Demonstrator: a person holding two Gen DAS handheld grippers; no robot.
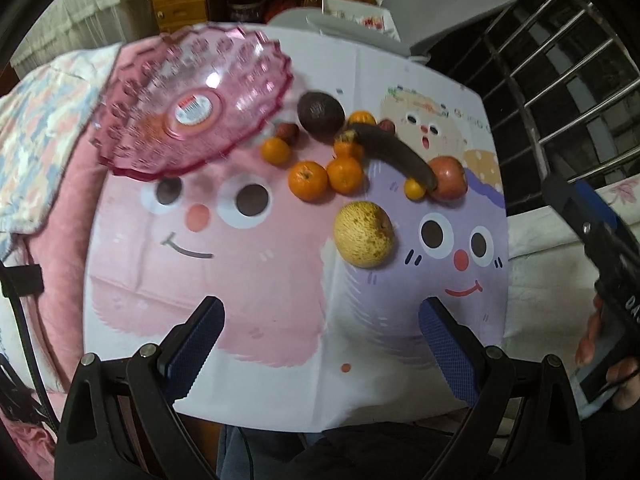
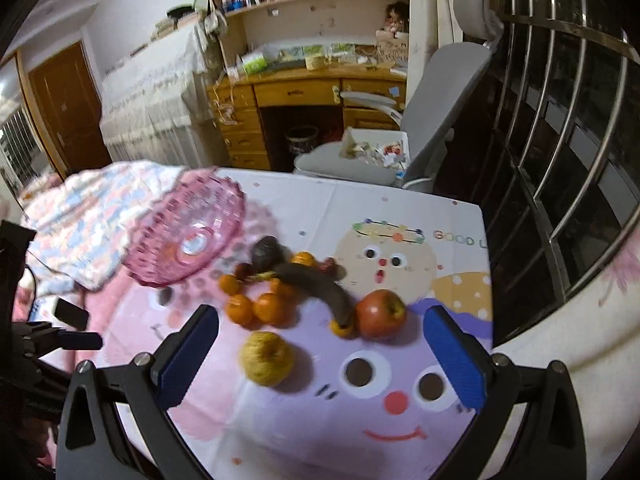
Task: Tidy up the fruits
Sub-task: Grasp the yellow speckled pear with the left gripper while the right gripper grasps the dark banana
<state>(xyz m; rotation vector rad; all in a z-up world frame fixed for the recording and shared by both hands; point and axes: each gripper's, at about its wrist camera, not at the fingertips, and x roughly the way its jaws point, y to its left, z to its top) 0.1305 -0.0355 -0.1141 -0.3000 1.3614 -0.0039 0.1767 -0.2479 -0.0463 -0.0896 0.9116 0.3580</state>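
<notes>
A pink plastic bowl stands empty at the table's back left. Fruit lies in a loose cluster to its right: a dark avocado, a blackened banana, several oranges, a red apple and a yellow speckled pear nearest me. My left gripper is open and empty above the table's front. My right gripper is open and empty, just short of the apple and pear.
The table carries a cartoon-face cloth. A quilt lies to the left. A grey office chair and wooden desk stand behind; window bars run along the right.
</notes>
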